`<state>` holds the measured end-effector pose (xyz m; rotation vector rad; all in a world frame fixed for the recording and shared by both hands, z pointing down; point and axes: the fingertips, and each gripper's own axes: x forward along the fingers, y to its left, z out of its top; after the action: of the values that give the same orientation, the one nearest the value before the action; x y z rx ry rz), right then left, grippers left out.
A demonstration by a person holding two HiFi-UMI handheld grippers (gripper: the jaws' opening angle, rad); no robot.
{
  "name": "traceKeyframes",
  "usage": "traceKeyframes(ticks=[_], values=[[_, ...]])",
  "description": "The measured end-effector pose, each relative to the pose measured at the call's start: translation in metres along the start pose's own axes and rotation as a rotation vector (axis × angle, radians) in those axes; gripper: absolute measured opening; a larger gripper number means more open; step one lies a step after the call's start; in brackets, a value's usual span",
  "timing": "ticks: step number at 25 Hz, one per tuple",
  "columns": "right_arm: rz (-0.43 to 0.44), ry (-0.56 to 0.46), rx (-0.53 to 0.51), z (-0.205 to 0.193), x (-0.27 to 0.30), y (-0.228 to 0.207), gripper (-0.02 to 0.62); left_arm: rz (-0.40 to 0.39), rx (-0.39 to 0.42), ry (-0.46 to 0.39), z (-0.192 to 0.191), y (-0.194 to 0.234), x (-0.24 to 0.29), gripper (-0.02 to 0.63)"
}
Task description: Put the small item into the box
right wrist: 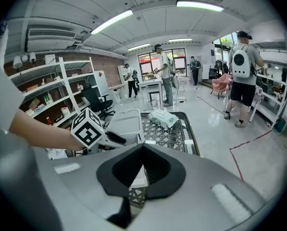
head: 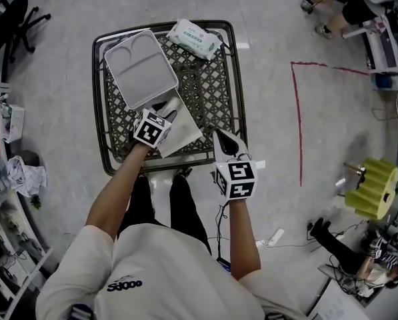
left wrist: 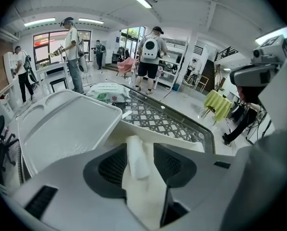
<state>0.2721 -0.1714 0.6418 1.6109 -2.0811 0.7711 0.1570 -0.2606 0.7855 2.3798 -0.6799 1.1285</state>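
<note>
Head view puts our left gripper (head: pixel 169 107) just off the near corner of the compartment tray (head: pixel 142 72), and we take that tray as our mark for everything else. Left gripper view shows the claw spread wide. The small item (left wrist: pixel 136 157), a pale stubby roll, stands between the pads without being squeezed. It rests on the white box (head: pixel 185 135) lying just beside the tray's near edge, so we judge it is being let go where the task wants it, though we cannot tell whether it sits fully inside a wall. Our right gripper (head: pixel 223 139) hangs well apart from the tray, to its near right, pressed together on nothing; we think it is parked clear to leave room for the drop. A pack of wipes (head: pixel 195 37) lies just past the tray's far right corner. Everything sits on a dark metal lattice table (head: pixel 215 95), whose open weave could snag a small thing. Beyond it we see a pale glossy floor, a red tape line (head: pixel 296 119) well right of the tray, shelves (right wrist: pixel 42 88), and people (left wrist: pixel 151 52) standing far off.
</note>
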Motion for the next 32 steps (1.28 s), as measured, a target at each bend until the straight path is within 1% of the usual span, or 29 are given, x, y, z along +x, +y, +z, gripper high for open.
traceKeyframes(ticks=[2,7,12,16,19,24,26,30,32], values=[[-0.007,-0.016,0.003,0.006,-0.005,0.001,0.011,0.005,0.002,-0.020,0.003,0.000,-0.011,0.169],[-0.044,-0.060,0.001,0.027,-0.019,0.005,0.011,0.019,0.012,-0.093,0.014,0.008,-0.053,0.128],[-0.088,-0.124,-0.009,0.057,-0.035,0.011,0.011,0.049,0.030,-0.194,0.033,0.022,-0.097,0.050],[-0.111,-0.163,-0.048,0.083,-0.046,0.023,0.010,0.076,0.026,-0.287,0.052,0.038,-0.130,0.029],[-0.112,-0.180,-0.086,0.099,-0.053,0.037,0.010,0.086,0.016,-0.340,0.065,0.045,-0.156,0.017],[-0.107,-0.228,-0.131,0.130,-0.061,0.056,0.011,0.108,0.024,-0.437,0.091,0.056,-0.199,0.006],[-0.107,-0.247,-0.148,0.142,-0.063,0.060,0.011,0.116,0.048,-0.474,0.101,0.058,-0.216,0.006],[-0.107,-0.286,-0.185,0.167,-0.069,0.070,0.010,0.125,0.147,-0.560,0.119,0.055,-0.249,0.006],[-0.099,-0.304,-0.205,0.179,-0.071,0.077,0.011,0.126,0.172,-0.596,0.128,0.053,-0.266,0.006]])
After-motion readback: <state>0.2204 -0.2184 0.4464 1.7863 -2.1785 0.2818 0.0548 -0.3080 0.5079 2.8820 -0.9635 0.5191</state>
